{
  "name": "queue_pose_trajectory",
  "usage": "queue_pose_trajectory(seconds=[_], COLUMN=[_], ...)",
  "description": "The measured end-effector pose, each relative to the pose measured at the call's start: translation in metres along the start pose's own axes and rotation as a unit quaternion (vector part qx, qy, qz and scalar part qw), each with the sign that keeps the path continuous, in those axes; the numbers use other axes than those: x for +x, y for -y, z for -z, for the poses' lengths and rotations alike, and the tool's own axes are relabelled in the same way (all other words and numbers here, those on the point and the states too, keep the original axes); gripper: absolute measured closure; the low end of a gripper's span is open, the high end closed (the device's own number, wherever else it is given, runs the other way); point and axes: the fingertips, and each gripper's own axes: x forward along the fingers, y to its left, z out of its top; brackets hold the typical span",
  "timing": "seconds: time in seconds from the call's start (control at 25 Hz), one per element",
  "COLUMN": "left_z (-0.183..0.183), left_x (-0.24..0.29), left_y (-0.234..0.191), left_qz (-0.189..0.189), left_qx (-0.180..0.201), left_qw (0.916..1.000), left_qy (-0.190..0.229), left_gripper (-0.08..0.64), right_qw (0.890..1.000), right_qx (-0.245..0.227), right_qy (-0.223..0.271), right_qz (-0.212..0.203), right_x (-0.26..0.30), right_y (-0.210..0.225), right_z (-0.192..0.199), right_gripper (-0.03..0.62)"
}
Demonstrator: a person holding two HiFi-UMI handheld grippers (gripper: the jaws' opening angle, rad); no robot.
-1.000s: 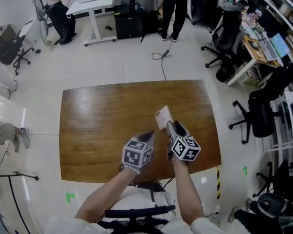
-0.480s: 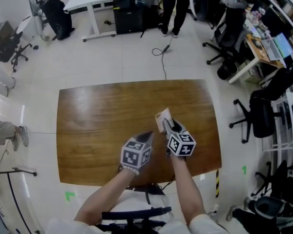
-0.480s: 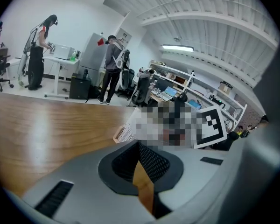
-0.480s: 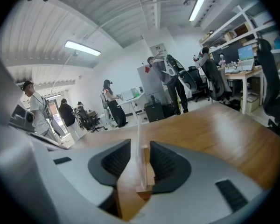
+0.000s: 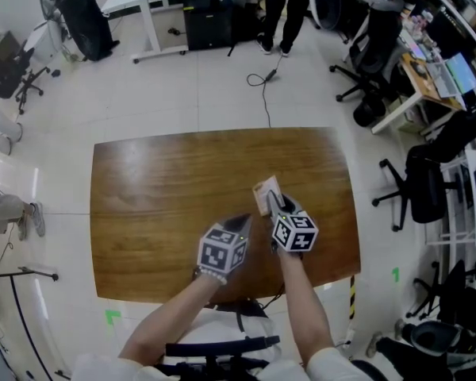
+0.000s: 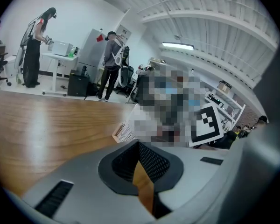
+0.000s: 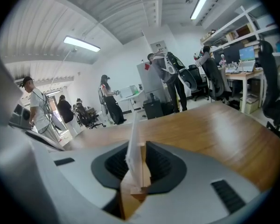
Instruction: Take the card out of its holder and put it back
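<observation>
- The right hand-held gripper is narrow. Its jaws have just been closing, and the pads now lie against the card and its wooden holder, which stand between them.
- The card is white and upright, and the right gripper view shows it by its thin edge. Its lower end sits in the holder.
- In the head view the card leans a little, just in front of this gripper's marker cube, over the right half of the bench. I cannot tell if the holder touches the bench.
- The left hand-held gripper has its jaws together with nothing between them. Only the brown of the bench shows through the slit behind the tips.
- This gripper is just beside the right one, on its left, near the front edge of the bench.
- Around the bench is a pale floor with a cable on it. Office chairs stand at the right, and a person stands at the far side.
</observation>
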Motion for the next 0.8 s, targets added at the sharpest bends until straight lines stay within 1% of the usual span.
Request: queue_pose_trajectory(seconds=[0.08,0.12,0.2,0.36,0.6,0.8], left_z=[0.0011,0.0010,0.0008,0.0018,0.0016,0.0029], left_x=[0.0003,0.0005,0.0004,-0.0023,-0.0033,-0.0043], left_y=[-0.0014,-0.0015,-0.0017,-0.0046,-0.0039,-0.0056], left_qz=[0.001,0.001,0.000,-0.001,-0.004,-0.004], left_qx=[0.001,0.001,0.000,-0.003,-0.008,-0.009], left_qw=[1.0000,1.0000,1.0000,1.0000,1.0000,0.9999], left_qy=[-0.001,-0.001,-0.001,0.000,0.000,0.002], left_gripper=[0.565,0.564,0.565,0.565,0.565,0.563], right_qw=[1.000,1.000,1.000,1.000,1.000,0.999], right_qx=[-0.008,-0.011,-0.015,-0.026,-0.030,-0.035], right_qy=[0.001,0.001,0.002,0.000,-0.001,0.010], right_qz=[0.001,0.001,0.002,0.004,0.003,0.007], right_x=[0.0013,0.0015,0.0018,0.0019,0.0008,-0.0022], right_y=[-0.0010,-0.0011,-0.0019,-0.0052,-0.0029,-0.0040], right_z=[-0.0005,-0.0014,-0.0030,-0.0014,-0.0030,-0.0082], right_gripper=[0.533,0.556,0.571,0.572,0.574,0.574])
